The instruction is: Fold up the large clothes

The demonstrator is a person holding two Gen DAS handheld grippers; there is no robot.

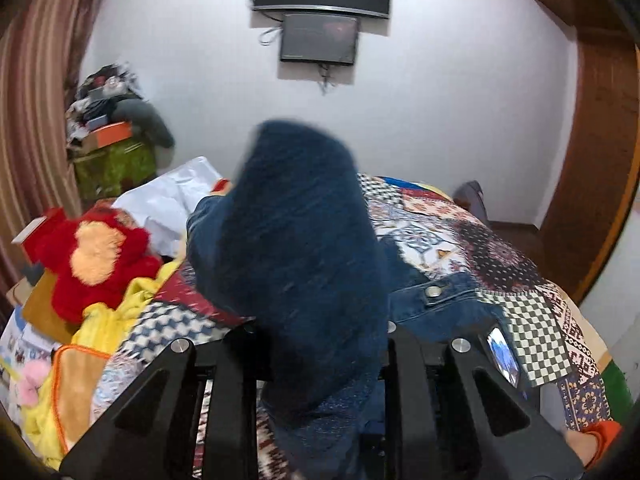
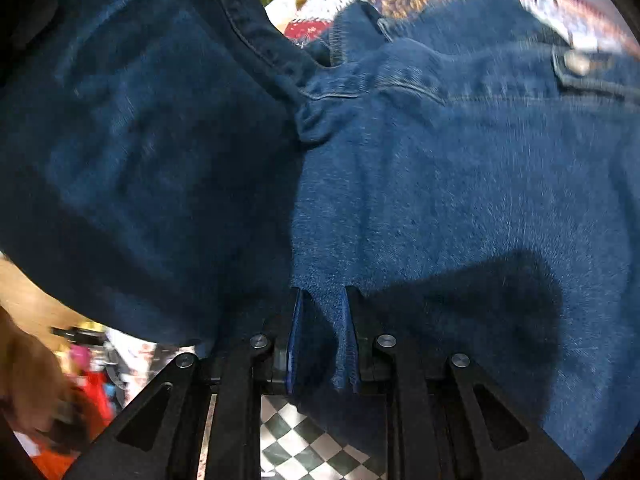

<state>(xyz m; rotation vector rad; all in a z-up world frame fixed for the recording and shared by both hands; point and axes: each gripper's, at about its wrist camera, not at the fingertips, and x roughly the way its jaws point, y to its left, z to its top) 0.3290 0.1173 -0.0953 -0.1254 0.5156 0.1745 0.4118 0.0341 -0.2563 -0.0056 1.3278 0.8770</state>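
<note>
A dark blue denim jacket (image 1: 296, 248) is held up over a bed with a patchwork cover (image 1: 448, 224). My left gripper (image 1: 320, 344) is shut on a fold of the denim, which stands up blurred and hides the fingertips. Part of the jacket with a metal snap button (image 1: 432, 291) lies on the bed to the right. In the right wrist view the jacket (image 2: 440, 168) fills the frame. My right gripper (image 2: 322, 312) is shut on a fold of its fabric, pinched between the blue pads (image 2: 294, 340). A button flap (image 2: 576, 64) shows at upper right.
A red plush toy (image 1: 96, 256), yellow cloth (image 1: 116, 316) and white sheet (image 1: 168, 200) lie at the bed's left. A pile of clutter on a green box (image 1: 112, 152) stands by the striped curtain (image 1: 28, 112). Two screens (image 1: 320, 36) hang on the wall. A wooden door (image 1: 592, 152) is at right.
</note>
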